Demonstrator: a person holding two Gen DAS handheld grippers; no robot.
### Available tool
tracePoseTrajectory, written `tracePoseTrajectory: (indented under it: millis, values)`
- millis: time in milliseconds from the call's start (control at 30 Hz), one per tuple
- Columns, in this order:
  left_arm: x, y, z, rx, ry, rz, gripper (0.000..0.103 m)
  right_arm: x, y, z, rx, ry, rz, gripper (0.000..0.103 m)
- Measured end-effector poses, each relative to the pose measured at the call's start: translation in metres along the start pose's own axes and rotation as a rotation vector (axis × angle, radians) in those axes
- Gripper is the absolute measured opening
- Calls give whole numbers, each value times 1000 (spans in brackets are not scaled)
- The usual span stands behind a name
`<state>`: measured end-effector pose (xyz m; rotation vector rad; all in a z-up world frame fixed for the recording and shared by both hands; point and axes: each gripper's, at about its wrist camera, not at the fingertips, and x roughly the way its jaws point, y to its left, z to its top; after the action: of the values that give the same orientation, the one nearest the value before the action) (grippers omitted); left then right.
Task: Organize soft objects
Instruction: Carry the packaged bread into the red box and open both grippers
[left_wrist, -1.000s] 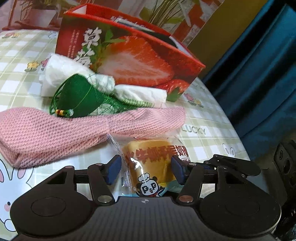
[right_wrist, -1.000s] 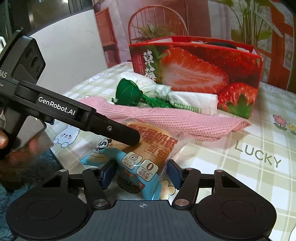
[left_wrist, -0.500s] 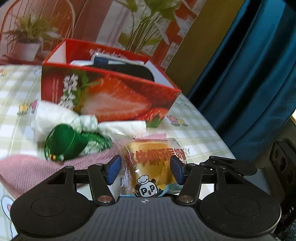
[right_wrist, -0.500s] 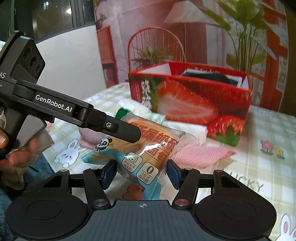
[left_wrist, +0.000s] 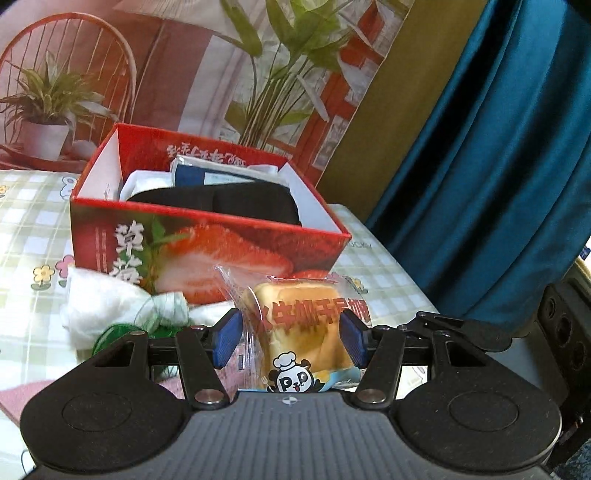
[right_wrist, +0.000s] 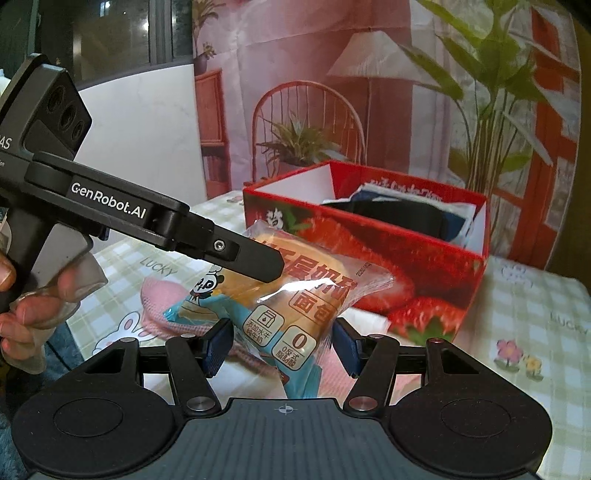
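Bread pack (left_wrist: 303, 332): soft yellow loaf in a crinkled clear wrapper with red lettering, a panda print and a teal lower edge; held off the table, between the jaws of both grippers.
Left gripper (left_wrist: 290, 341): black plastic frame, blue pads; jaws pinching the pack by its two sides. In the right wrist view it came in as a long black finger lying across the pack's top.
Right gripper (right_wrist: 282, 347): same build, blue pads; jaws part-spread around the pack's lower end, and whether the pads pressed it I cannot tell.
Hand (right_wrist: 26, 317): gloved in thin clear film, wrapped on the left gripper's handle.
Box (left_wrist: 207, 254): glossy red card, rectangular, open-topped, strawberry print outside, white inside; just beyond the left jaws.
Box contents: a black soft piece (left_wrist: 218, 201) in front, dark blue and white folded items behind.
White cloth (left_wrist: 107, 306): crumpled bundle, left of the left jaws, against the box front.
Green net (left_wrist: 110, 334): mesh, mostly hidden behind the left jaw.
Pink cloth (right_wrist: 166, 310): knitted, waffle-textured, flat on the table under the pack.
Tablecloth (right_wrist: 532, 317): smooth, green-and-white check with flowers, rabbits and "LUCKY".
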<state>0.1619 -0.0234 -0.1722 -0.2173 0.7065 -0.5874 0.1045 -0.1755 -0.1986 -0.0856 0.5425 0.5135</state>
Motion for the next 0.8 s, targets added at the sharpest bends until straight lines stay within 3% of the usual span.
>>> tracePoseTrajectory:
  millis: [267,567,800]
  values:
    - [9,4,30,23,-16,11,60,10,-13,26,-38,-27,-11,55]
    - [40,3,84,29,-59,-2,59,28,-49,78,-65,-81,-52,54]
    - [73,8,114,24,-65,2,41,58,-85,106,-89,-45,-108,54]
